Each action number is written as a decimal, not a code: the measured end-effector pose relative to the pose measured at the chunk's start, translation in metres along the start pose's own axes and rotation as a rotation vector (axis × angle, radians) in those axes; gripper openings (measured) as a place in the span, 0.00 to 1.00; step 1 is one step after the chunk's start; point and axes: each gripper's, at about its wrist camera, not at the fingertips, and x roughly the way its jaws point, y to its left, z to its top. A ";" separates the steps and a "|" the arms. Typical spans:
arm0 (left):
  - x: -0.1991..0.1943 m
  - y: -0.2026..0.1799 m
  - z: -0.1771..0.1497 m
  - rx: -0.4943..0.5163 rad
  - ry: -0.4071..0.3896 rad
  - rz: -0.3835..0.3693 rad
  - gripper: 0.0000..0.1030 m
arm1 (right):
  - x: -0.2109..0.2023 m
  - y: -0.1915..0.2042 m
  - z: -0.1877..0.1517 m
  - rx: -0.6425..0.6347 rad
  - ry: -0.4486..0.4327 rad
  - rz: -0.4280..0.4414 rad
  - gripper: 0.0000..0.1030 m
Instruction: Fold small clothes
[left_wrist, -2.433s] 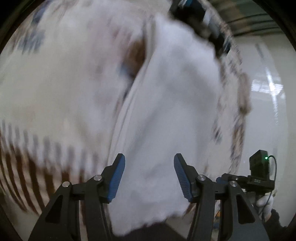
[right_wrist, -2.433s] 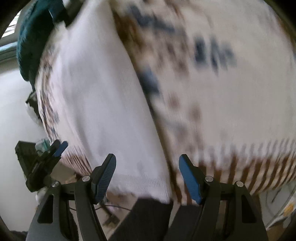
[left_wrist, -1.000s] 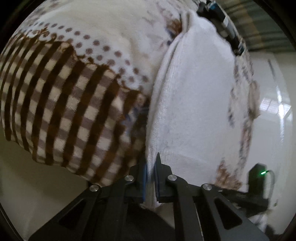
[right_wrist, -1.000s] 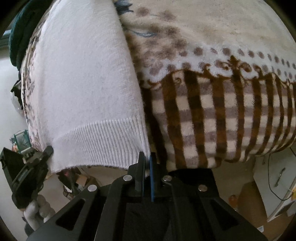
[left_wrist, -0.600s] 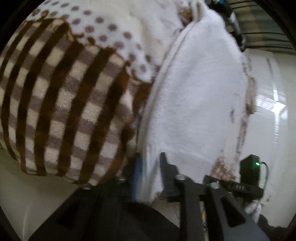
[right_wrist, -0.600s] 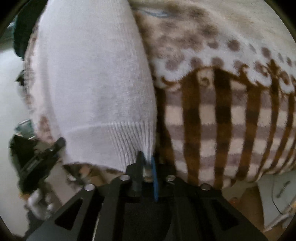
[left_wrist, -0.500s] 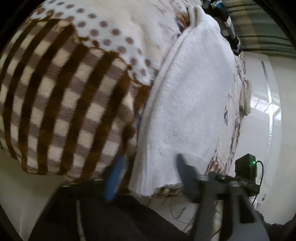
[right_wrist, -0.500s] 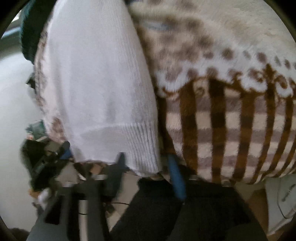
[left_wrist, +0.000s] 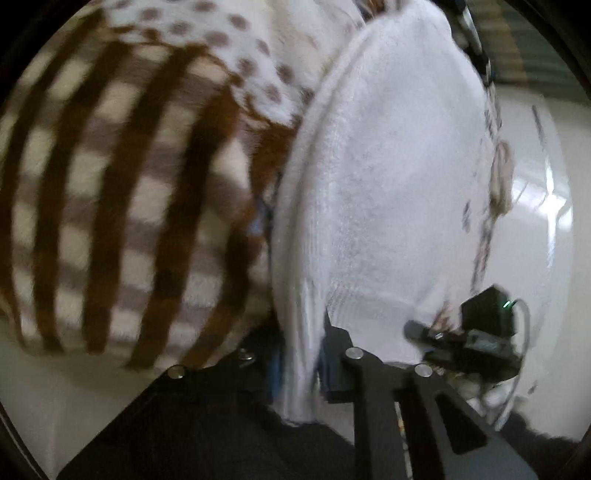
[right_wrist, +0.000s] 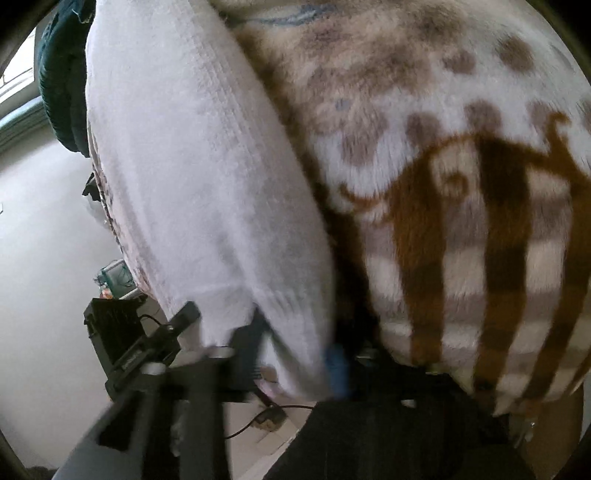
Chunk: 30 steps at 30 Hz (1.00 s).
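Note:
A white knitted garment (left_wrist: 388, 192) lies on a brown-checked blanket (left_wrist: 110, 192), its ribbed hem toward me. My left gripper (left_wrist: 299, 365) has its jaws closed on the hem's left corner, with cloth bunched between the blue pads. In the right wrist view the same garment (right_wrist: 207, 177) lies on the blanket (right_wrist: 461, 221). My right gripper (right_wrist: 299, 354) has the hem's right corner between its jaws, but blur hides how tightly they stand. Each gripper shows at the edge of the other's view.
The blanket hangs over the near edge of the surface. A dark teal cloth (right_wrist: 61, 85) lies at the far end beyond the garment. Pale floor (right_wrist: 40, 258) with cables and small items lies below the edge.
Half a second ago both grippers were open at the hem. Now both have moved in over the corners, and the left has closed on the cloth. The view is blurred by motion.

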 end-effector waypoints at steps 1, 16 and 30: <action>-0.006 0.003 -0.003 -0.030 -0.002 -0.015 0.10 | 0.000 0.002 -0.006 0.005 -0.005 0.014 0.16; -0.088 -0.077 0.048 -0.122 -0.182 -0.269 0.08 | -0.097 0.096 0.001 -0.097 -0.132 0.171 0.13; -0.058 -0.174 0.270 -0.074 -0.333 -0.393 0.10 | -0.163 0.228 0.199 -0.176 -0.389 0.192 0.13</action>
